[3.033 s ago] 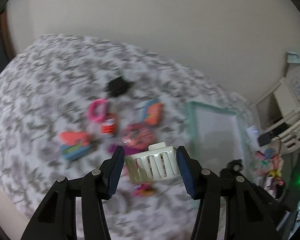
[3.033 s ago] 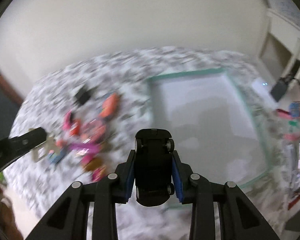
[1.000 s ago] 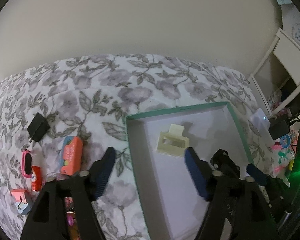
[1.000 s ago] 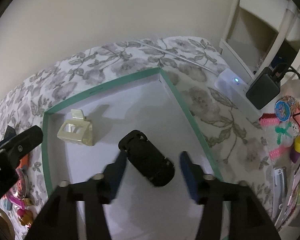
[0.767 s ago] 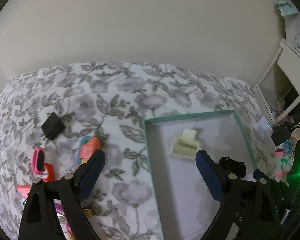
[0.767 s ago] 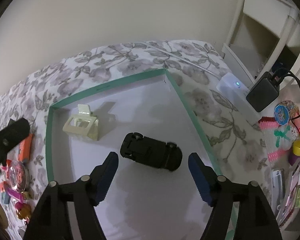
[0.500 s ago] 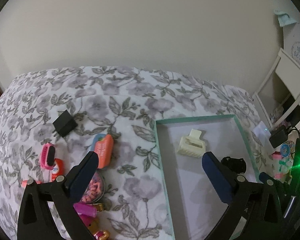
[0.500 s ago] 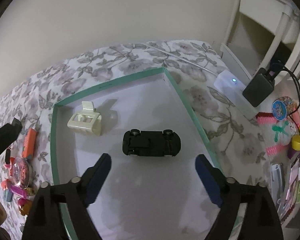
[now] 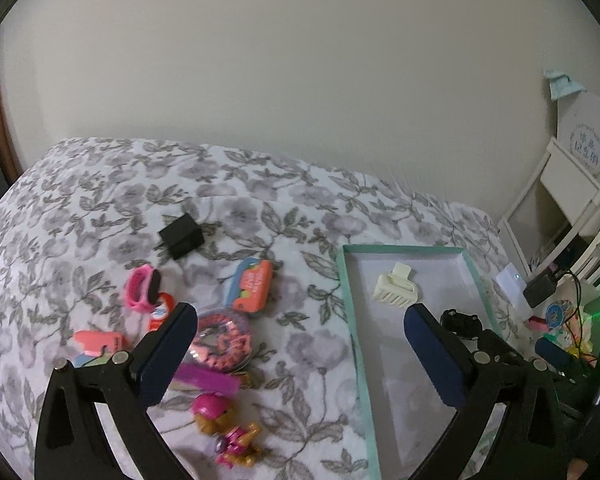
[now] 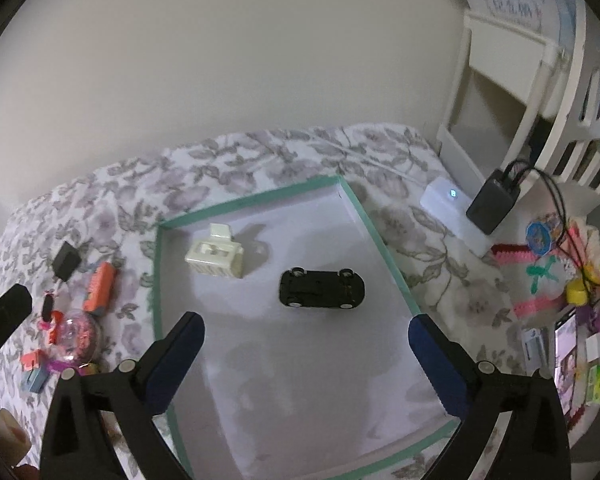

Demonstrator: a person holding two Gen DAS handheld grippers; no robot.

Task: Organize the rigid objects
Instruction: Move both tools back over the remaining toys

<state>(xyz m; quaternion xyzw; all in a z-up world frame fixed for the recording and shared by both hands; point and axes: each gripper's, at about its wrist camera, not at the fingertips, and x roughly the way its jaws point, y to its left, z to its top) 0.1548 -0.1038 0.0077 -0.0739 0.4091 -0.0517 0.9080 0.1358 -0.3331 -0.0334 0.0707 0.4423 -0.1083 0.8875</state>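
Note:
A green-rimmed white tray [image 10: 364, 216] lies on the floral bedspread; it also shows in the left wrist view [image 9: 350, 304]. In it lie a cream hair claw [image 10: 215, 258] [image 9: 394, 289] and a black toy car [image 10: 322, 289] on its side. My right gripper [image 10: 306, 350] is open and empty above the tray's near half. My left gripper [image 9: 300, 354] is open and empty above the bedspread, left of the tray. Left of the tray lie a black charger [image 9: 181, 235], a pink watch [image 9: 141, 287], an orange toy phone [image 9: 252, 290], a round pink case [image 9: 220, 338] and small figures [image 9: 220, 424].
Right of the tray sit a white power box [image 10: 450, 208] with a black adapter [image 10: 492, 202], cables and colourful clutter [image 10: 548, 276]. A white shelf unit [image 10: 512, 60] stands at the back right. A plain wall runs behind the bed.
Both grippers let go of their loads into the tray, the claw from the left and the car from the right, then opened wide and drew back. The left swung left toward the loose toys.

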